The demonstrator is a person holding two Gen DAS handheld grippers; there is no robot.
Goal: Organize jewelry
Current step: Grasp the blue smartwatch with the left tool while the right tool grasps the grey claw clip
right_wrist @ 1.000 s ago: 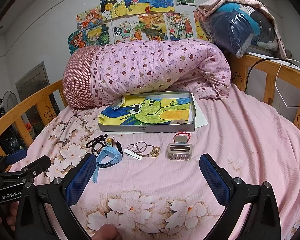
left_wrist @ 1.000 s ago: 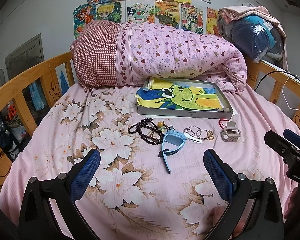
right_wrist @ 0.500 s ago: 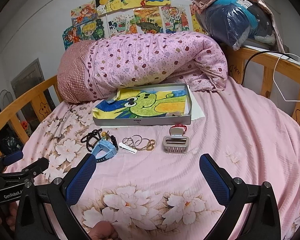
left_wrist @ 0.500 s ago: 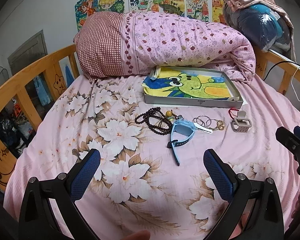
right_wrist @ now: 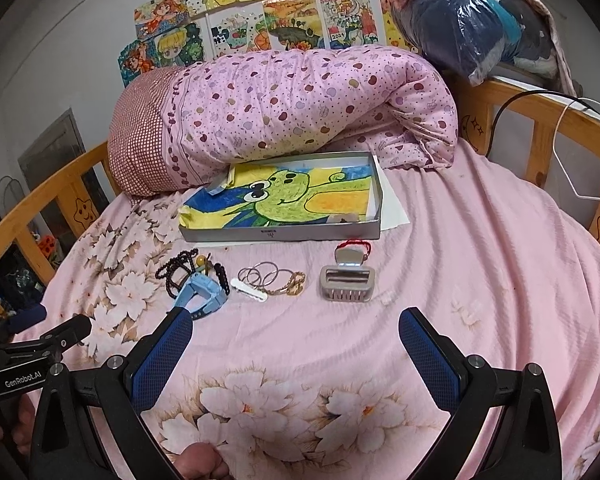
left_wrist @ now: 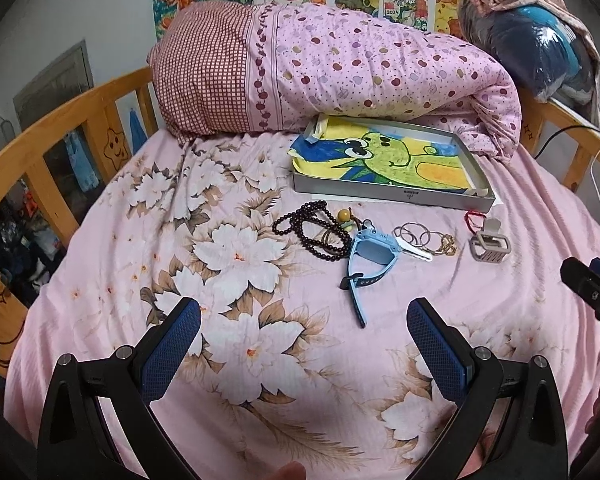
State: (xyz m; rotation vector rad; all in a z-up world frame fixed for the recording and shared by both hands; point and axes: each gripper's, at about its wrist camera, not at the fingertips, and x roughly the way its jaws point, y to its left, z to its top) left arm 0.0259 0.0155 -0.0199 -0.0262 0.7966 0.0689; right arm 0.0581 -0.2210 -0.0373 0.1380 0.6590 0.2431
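Note:
A row of small items lies on the pink floral bed sheet in front of a grey tray lined with a frog drawing. From left: a dark bead bracelet, a blue watch, a white hair clip, thin silver rings with a gold chain, and a grey claw clip with a red cord. My left gripper is open, short of the watch. My right gripper is open, short of the rings and claw clip.
A rolled pink quilt lies behind the tray. Wooden bed rails run along both sides. A bagged bundle sits on the right rail, with a cable and a white hanger nearby.
Both grippers have moved forward and lower toward the row of items, which now looks larger and closer. Nothing has been picked up.

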